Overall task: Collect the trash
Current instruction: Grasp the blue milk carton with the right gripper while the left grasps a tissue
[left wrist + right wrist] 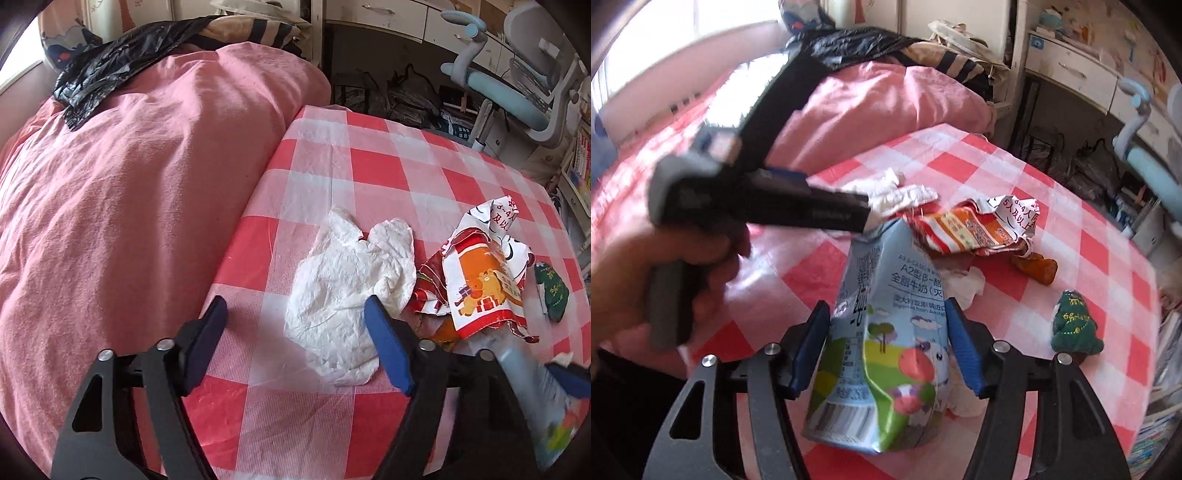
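The right gripper (888, 347) has its blue fingers (964, 350) on either side of a crumpled light-blue milk carton (882, 354), the pads pressed against its two flanks, so they are clamped on it; the carton stands between them with its folded top pointing away from the fingers and its base nearest the camera. The left gripper (295, 339) has its fingers (386, 350) apart, with nothing pinched: a crumpled white tissue (347, 295) lies on the checked bench (332, 155) between them, closer to the right finger, whose tip overlaps the tissue's edge, while the left finger stands clear of it over the bench's edge. Just beyond the right finger of this gripper lies a torn red, white and orange wrapper (484, 273), and past that a small green tree-shaped ornament (552, 291). In the right wrist view the same wrapper lies beyond the carton's top, an orange stub (1034, 267) sits beyond the right finger, and the ornament is off to the right of that finger. A hand (646, 284) holding the left gripper's handle shows to the left of the fingers. Beyond the left finger of the left gripper a pink bed (129, 184) adjoins the bench, with a black plastic bag (110, 70) at its far end.
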Demonstrator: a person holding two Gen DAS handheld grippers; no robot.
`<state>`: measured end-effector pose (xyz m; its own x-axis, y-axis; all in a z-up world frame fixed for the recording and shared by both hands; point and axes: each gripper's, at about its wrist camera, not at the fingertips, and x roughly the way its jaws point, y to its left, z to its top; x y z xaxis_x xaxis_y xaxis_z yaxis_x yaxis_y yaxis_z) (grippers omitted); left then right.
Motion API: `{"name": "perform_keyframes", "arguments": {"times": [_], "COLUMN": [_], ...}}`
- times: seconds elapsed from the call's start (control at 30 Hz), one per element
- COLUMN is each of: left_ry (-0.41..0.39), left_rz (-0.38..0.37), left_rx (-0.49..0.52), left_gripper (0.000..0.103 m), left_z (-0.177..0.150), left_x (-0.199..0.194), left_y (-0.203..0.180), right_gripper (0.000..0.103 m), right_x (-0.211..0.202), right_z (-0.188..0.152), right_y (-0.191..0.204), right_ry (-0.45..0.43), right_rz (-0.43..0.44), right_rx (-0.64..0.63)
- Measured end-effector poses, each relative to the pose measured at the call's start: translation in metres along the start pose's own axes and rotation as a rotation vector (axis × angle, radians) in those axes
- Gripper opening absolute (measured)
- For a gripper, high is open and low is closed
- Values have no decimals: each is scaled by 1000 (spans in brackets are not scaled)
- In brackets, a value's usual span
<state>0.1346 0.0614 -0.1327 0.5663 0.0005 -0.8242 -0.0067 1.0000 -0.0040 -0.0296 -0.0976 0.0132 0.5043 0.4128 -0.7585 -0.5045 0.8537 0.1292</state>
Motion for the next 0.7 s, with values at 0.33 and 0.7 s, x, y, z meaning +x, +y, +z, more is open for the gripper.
{"name": "perform_keyframes", "arguments": {"times": [0.33, 0.7], "left_ry": [13, -34], "left_rz": [-74, -71], "left_rx": [-69, 12], "left_gripper": [1, 13], "left_z": [-3, -15], "left_x": [-20, -48], "left_y": [18, 2], "right_gripper": [41, 41], "right_x": [-44, -62], "right_z": [-6, -35], "right_y": [-57, -88], "right_ry": [-135, -49], "right_rz": [159, 4], "right_rx": [275, 276]}}
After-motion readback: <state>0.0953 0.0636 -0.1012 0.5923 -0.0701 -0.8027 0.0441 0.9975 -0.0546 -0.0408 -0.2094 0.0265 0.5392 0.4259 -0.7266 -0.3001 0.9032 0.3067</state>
